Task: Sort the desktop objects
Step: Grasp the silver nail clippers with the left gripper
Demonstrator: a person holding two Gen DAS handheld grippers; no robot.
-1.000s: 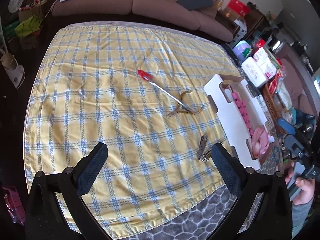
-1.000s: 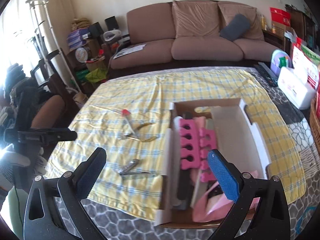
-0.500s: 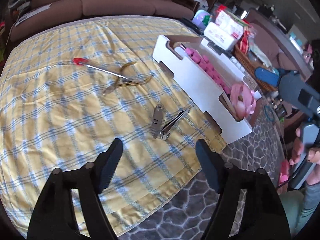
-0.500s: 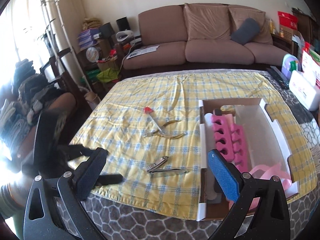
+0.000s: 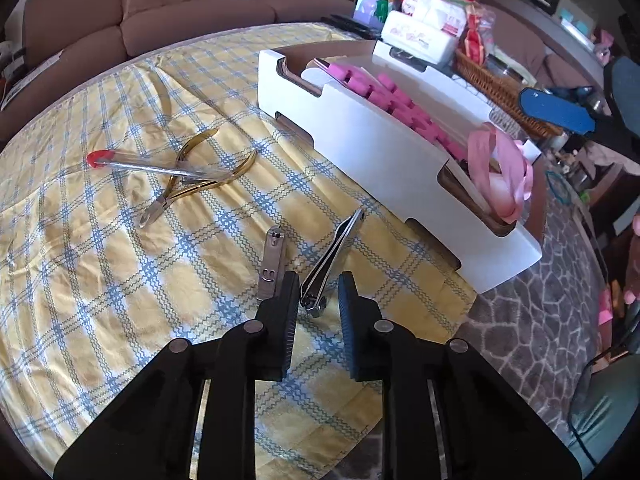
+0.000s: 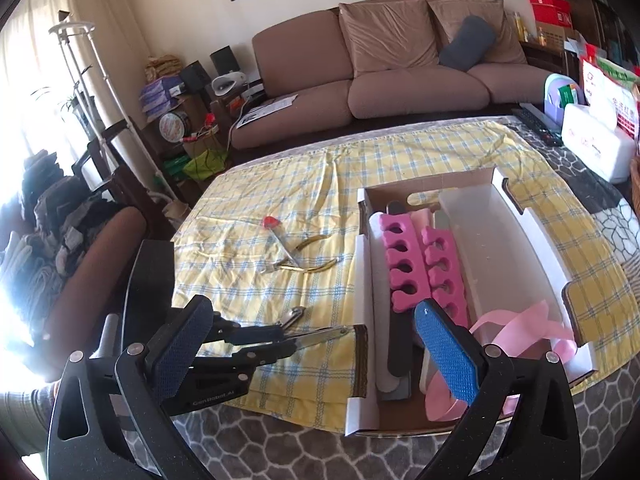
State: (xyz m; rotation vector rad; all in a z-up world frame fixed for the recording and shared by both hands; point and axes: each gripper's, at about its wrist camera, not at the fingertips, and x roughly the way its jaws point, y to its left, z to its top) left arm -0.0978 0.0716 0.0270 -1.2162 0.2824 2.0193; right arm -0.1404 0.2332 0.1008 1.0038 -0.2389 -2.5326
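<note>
left hand-held gripper point(image 5: 319, 294) | jaws closing, not yet pressing | nail clipper point(image 5: 330, 258) | hinge end between fingertips

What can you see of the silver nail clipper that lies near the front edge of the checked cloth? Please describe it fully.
The nail clipper is polished metal and looks like steel. Its lever is swung out to one side, so the two parts form a V that meets at the pivot end nearest the camera. It lies flat on the yellow and blue checked cloth, close beside the white box without touching it. The left gripper has its jaws closing around the pivot end; the pads do not clearly press on it yet.
</note>
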